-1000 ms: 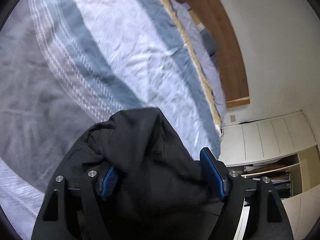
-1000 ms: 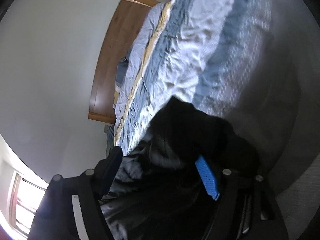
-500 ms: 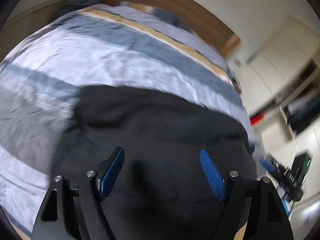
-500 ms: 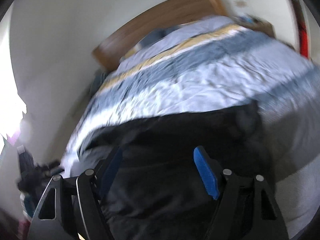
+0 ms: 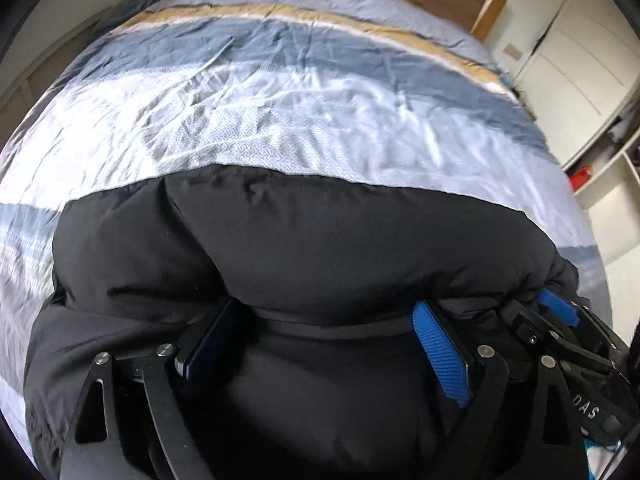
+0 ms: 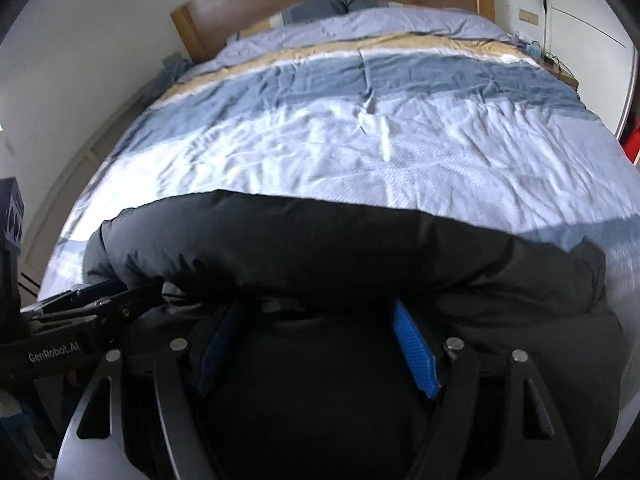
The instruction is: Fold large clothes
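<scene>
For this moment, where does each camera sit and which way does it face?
Left wrist: on the left gripper, facing the headboard across the bed; its spread fingers flank the black jacket, right gripper at right.
Right wrist: on the right gripper, same heading; left gripper at left.
Both share jacket, bed, headboard.

The left claw [image 5: 324, 344] and the right claw [image 6: 316, 344] sit side by side, both pointing forward. Each has its blue-padded fingers [image 5: 440, 356] spread wide, with dark cloth bulging between them.
</scene>
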Action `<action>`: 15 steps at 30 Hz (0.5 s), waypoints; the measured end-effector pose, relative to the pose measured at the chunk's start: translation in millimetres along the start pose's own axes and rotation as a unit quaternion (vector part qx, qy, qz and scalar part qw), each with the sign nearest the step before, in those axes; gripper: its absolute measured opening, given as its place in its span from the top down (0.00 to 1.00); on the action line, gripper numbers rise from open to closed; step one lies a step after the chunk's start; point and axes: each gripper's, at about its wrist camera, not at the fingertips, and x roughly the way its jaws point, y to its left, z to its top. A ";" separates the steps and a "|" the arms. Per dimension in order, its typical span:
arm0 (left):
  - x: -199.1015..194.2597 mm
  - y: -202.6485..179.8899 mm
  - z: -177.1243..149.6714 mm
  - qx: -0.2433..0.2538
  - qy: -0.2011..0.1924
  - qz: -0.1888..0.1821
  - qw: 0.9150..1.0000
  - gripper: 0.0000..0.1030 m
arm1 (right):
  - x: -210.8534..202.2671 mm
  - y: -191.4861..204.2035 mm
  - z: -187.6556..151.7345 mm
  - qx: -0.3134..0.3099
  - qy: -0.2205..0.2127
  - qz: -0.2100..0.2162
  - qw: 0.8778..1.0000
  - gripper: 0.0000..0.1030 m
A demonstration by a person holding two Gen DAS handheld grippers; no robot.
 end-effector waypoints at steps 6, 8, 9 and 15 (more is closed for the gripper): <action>37.6 8.1 26.5 -0.012 0.018 0.009 1.000 0.06 | 39.0 -8.8 18.1 0.004 0.016 -0.001 1.000 0.28; 38.1 12.7 25.9 -0.014 0.020 -0.001 1.000 0.05 | 38.5 -13.6 15.0 0.014 0.015 0.016 1.000 0.27; 37.2 15.3 26.2 -0.016 0.020 -0.008 1.000 0.05 | 37.0 -15.2 14.5 0.015 0.013 0.022 1.000 0.27; 22.7 59.0 17.0 -0.033 0.022 -0.002 0.999 0.05 | 8.2 -64.7 -6.0 0.029 0.000 0.034 0.999 0.27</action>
